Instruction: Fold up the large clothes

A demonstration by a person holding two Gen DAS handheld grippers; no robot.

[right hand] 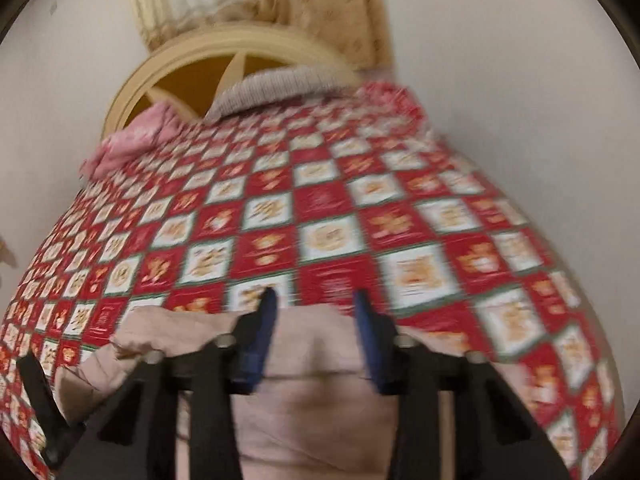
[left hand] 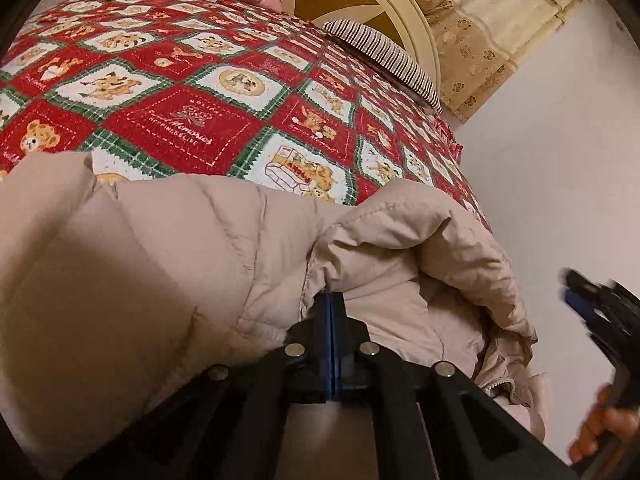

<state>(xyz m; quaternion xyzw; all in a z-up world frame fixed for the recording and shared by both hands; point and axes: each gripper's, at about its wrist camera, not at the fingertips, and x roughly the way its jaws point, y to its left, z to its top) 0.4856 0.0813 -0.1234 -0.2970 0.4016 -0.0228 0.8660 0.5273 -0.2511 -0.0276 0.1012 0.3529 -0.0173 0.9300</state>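
Beige puffer jacket (left hand: pixel 168 264) lies bunched at the near edge of the bed (left hand: pixel 224 92). Left tool (left hand: pixel 330 300) is clamped narrow on a jacket fold. Right tool (right hand: pixel 316 300) stands parted, holding nothing. Risk: the slippery padded fold may slide from the single grip.

The left gripper (left hand: pixel 330 300) pinched a fold of the beige puffer coat (left hand: pixel 160 248) lying on the red patchwork quilt (left hand: pixel 180 92).
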